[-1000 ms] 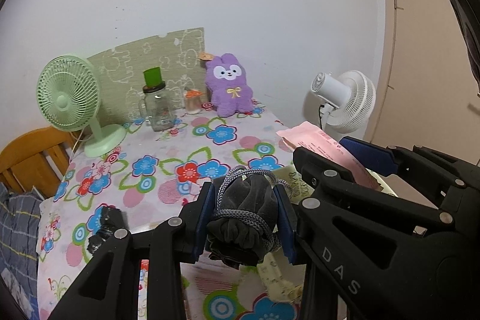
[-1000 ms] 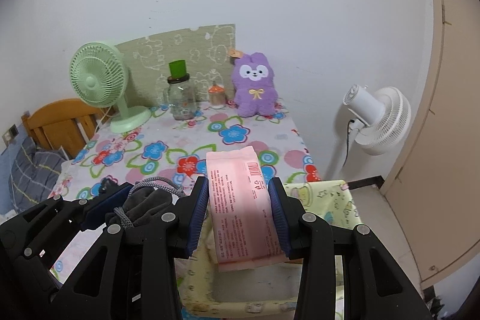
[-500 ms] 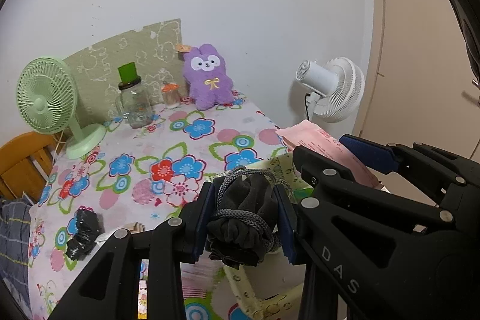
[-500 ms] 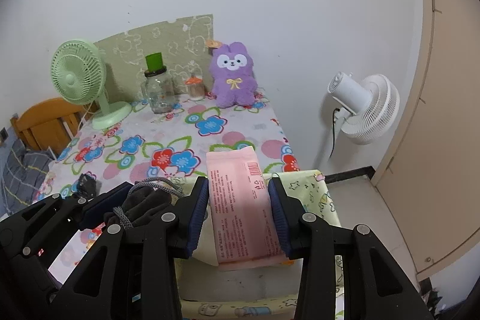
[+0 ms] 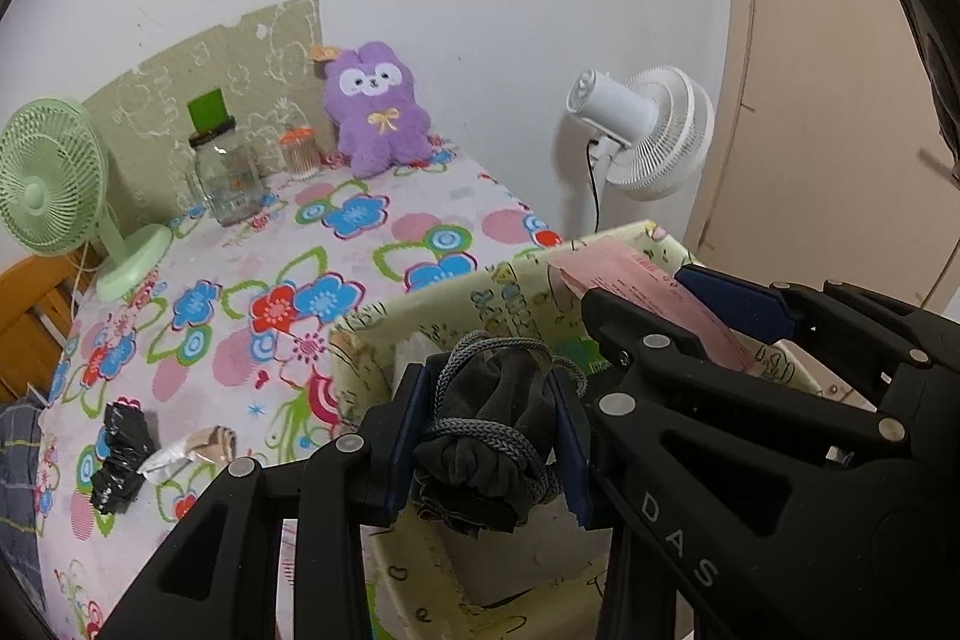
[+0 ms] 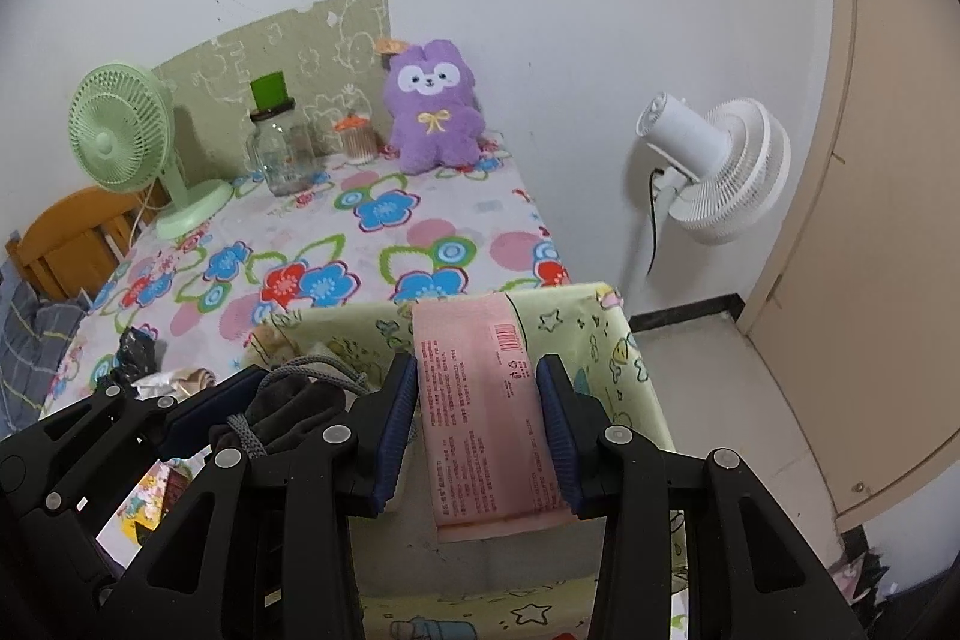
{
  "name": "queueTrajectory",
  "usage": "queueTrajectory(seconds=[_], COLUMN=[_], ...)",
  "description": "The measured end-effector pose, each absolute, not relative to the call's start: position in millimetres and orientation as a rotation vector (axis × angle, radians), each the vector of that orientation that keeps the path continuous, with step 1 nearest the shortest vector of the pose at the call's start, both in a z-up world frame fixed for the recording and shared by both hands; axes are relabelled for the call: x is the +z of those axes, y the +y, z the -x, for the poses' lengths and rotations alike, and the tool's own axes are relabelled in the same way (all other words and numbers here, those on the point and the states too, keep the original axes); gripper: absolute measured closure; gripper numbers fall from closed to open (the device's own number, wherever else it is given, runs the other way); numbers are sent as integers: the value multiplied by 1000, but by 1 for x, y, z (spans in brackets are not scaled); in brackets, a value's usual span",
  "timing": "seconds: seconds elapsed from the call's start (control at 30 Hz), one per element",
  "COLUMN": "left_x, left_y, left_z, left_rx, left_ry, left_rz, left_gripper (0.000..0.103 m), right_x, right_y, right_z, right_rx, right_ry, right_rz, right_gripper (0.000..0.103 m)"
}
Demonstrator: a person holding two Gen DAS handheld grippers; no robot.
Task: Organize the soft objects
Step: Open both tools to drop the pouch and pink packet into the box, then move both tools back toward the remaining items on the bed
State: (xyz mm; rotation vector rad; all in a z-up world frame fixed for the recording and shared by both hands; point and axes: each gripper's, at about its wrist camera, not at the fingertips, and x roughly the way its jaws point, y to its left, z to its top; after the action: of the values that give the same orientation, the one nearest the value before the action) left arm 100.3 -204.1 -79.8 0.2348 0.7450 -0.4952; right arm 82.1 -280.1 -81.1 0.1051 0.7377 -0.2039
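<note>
We hold two things right now. Our left gripper point(image 5: 492, 436) is squeezed tight on a dark cloth bundle point(image 5: 486, 436) tied round with a gray cord. Our right gripper point(image 6: 477, 424) is squeezed tight on a flat pink pack point(image 6: 486, 412) with a bar code on it. Both hang side by side, just above the open yellow-green bin point(image 6: 594, 340) with little drawings on it. The bin stands against the near edge of the table point(image 6: 372, 244), at its right corner.

We think we are at the step of putting soft things into the bin. Next we need to go down a bit more, so both things are inside the walls, and then let go. The pink pack sticks out past the far wall of the bin, so we should pull it back a little first, or it may catch on the rim.

Near the left edge of the table lie a black crumpled bag point(image 5: 120, 460) and a small wrapper point(image 5: 192, 451). They may be next.

Far back by the wall sits a purple plush bunny point(image 6: 435, 106), with a glass jar point(image 6: 279, 148) and a green fan point(image 6: 129, 136) to its left. The bunny is soft too, and is not in the bin yet.
</note>
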Motion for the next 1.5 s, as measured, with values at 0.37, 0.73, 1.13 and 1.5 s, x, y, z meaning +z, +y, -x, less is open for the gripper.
queueTrajectory(seconds=[0.37, 0.73, 1.13, 1.5], left_x=[-98, -102, -99, -83], left_y=[-216, -220, -219, -206], left_z=[-106, -106, -107, -98], left_rx=[-486, -506, -503, -492], left_ry=[836, 843, 847, 801], left_rz=[-285, -297, -294, -281], left_gripper=[42, 23, 20, 16], right_x=[-103, -108, -107, -89], right_y=[-292, -296, -298, -285], right_z=[-86, -87, -88, -80], right_rx=[-216, -216, -211, -226], right_ry=[795, 813, 821, 769], right_rz=[-135, -153, -163, -121], right_gripper=[59, 59, 58, 37])
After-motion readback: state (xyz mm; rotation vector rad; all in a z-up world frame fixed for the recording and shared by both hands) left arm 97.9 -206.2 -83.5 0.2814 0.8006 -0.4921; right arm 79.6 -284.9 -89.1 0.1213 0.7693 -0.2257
